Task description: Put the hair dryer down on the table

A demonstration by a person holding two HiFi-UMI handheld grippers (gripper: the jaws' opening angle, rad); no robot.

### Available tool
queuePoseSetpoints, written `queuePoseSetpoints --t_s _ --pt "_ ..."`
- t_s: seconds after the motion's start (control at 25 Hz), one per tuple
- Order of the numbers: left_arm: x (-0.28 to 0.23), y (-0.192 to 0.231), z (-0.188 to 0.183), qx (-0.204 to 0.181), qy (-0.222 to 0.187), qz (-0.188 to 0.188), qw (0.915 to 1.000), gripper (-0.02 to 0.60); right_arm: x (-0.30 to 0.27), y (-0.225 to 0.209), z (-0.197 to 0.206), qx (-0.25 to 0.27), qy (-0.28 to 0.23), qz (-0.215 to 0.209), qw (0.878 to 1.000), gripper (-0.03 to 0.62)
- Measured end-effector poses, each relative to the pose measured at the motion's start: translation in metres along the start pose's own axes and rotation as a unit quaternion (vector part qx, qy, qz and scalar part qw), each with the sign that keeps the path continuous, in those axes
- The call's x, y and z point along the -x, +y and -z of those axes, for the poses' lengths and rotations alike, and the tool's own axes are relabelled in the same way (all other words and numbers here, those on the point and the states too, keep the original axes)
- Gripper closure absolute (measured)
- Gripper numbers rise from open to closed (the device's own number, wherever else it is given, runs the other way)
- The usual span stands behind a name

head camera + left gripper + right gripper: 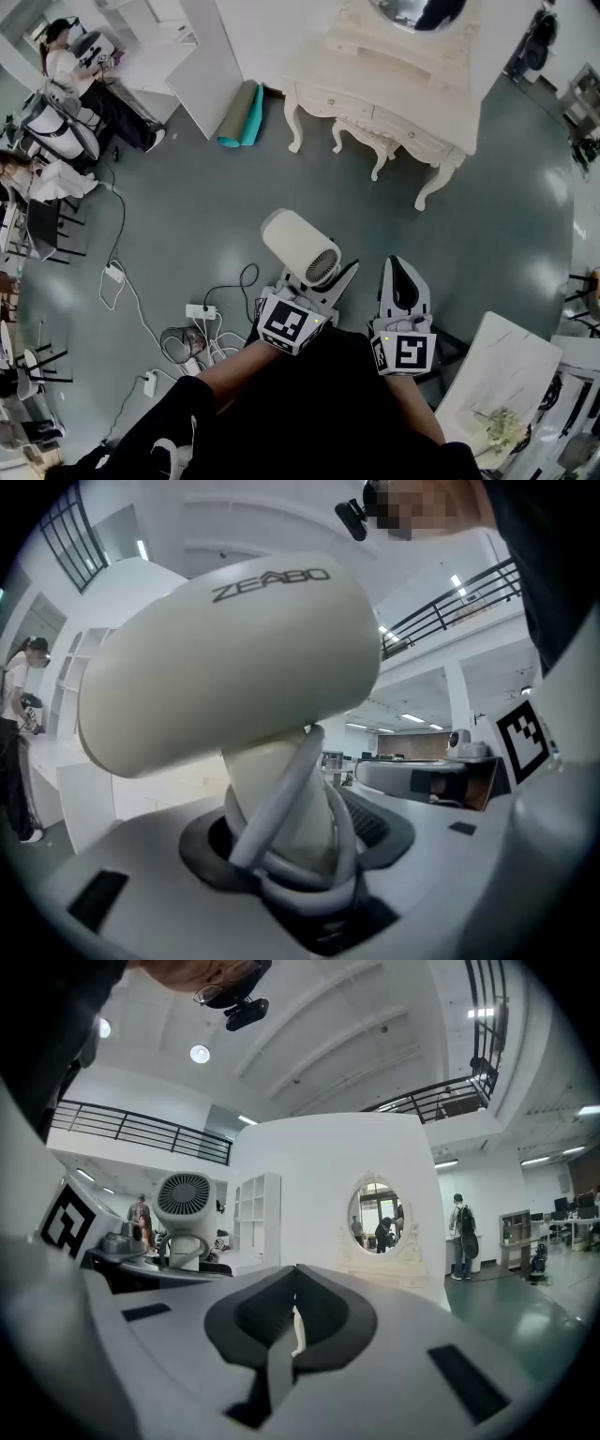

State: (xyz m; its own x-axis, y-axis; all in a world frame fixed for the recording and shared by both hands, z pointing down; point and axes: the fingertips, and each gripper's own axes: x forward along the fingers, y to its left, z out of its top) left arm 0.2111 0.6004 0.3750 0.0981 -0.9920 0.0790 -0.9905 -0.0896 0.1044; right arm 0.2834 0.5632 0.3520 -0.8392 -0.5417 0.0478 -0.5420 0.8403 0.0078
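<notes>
Flooring (187, 216) of glossy grey lies under a carved cream dressing table (394, 84). Over the floor, short of the table, the smooth, barrel-shaped cream hair dryer (298, 246) has its cord-wrapped handle clamped in the left gripper (314, 284). The right gripper (403, 281) is closed and empty.

Open grey floor (206, 216) ahead, dressing table (375, 117) beyond (rolled mat (241, 114) near its left leg), cables (214, 345) and power strip (201, 311) strewn low left, white table (497, 370) close at lower right.
</notes>
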Motion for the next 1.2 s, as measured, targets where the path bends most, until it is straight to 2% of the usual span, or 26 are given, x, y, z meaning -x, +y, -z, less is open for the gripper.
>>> queuePoseSetpoints --t_s 0.24,0.52,0.88,1.2 --pt "-0.005 -0.006 0.0 -0.007 -0.001 0.004 1.0 0.334 0.0 -0.004 0.001 0.008 -0.005 -0.003 1.0 0.576" --pt "0.002 0.001 -0.004 -0.008 -0.003 -0.017 0.9998 0.334 0.006 -0.008 0.003 -0.027 -0.012 -0.011 1.0 0.574" --pt "0.006 0.027 0.003 -0.002 0.007 -0.033 0.9994 0.334 0.01 -0.012 0.02 -0.048 -0.009 0.004 0.999 0.574" --pt "-0.01 0.052 0.009 0.008 0.021 -0.033 0.9992 0.334 -0.018 -0.031 0.019 -0.035 0.003 0.028 0.999 0.574"
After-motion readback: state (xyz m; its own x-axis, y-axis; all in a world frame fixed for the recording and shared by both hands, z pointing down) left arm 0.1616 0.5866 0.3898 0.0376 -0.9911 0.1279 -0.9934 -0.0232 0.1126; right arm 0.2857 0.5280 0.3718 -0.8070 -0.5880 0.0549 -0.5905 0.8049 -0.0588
